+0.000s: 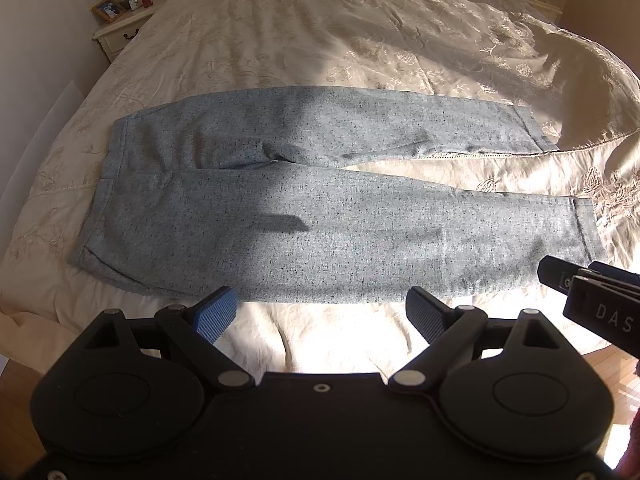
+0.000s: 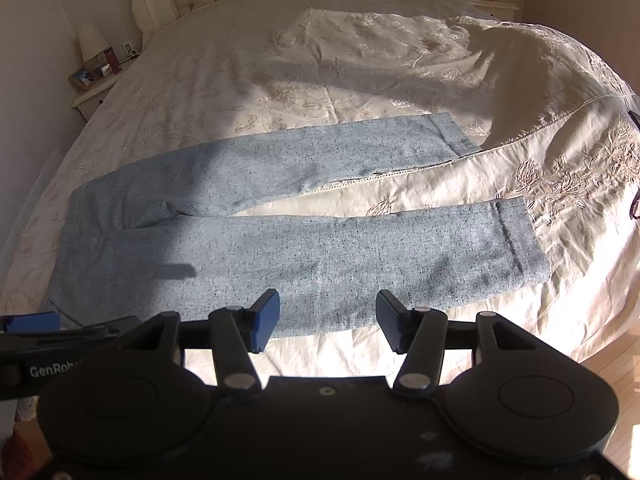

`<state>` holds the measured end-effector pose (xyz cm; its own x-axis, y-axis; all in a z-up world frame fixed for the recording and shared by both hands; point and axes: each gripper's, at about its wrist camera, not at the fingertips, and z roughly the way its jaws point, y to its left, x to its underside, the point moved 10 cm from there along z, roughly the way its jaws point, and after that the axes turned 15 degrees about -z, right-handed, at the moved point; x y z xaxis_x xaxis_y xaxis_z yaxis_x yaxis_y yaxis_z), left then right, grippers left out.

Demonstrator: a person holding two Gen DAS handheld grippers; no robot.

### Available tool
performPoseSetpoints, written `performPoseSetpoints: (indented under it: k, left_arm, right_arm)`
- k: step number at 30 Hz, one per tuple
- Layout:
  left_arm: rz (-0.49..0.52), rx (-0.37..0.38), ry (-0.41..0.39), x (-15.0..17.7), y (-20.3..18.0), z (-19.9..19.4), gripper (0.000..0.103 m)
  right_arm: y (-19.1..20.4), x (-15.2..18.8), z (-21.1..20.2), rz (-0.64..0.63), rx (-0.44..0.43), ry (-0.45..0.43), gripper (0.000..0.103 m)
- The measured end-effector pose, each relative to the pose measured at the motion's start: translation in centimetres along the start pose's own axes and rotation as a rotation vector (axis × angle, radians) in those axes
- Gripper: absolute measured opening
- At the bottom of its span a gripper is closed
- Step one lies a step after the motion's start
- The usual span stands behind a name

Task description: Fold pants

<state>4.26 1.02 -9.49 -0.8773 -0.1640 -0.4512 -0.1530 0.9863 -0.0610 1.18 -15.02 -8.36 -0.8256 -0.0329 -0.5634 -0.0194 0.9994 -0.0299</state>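
While both tools are hovering over the near edge of the bed (image 1: 248,40), nothing of the folding is showing as done yet: the grey-blue flecked pants (image 1: 320,216) are lying flat and full length across the embroidered cream bedspread (image 2: 360,60), waistband to the left, cuffs to the right, the two legs spreading apart in a narrow V with bedspread showing between them. The far leg's cuff is sitting right at a turned-back fold of the bedspread. I am judging the whole job as still ahead: bringing one leg over the other, then doubling the length.

The left tool (image 1: 320,314) is hanging above the near leg's lower edge, its blue ribbed pads standing wide apart and gripping nothing. The right tool (image 2: 327,322) is doing the same further toward the cuffs, standing wide and empty, its pads just overlapping the near leg's edge in its own view without any sign of touching.

As for writing, the body of the right tool (image 1: 592,300), seen from the left wrist view, is showing the letters "DAS", cut off at the frame edge. The left tool's body (image 2: 52,336), seen from the right wrist view, is showing "GenRob", with the rest hidden.
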Motion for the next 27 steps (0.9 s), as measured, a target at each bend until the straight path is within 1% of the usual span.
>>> performPoseSetpoints:
  k: [27]
  left_arm:
    - [0.007, -0.006, -0.003, -0.19, -0.04, -0.36, 0.092]
  right_arm:
    - [0.10, -0.37, 0.10, -0.007, -0.016, 0.005, 0.057]
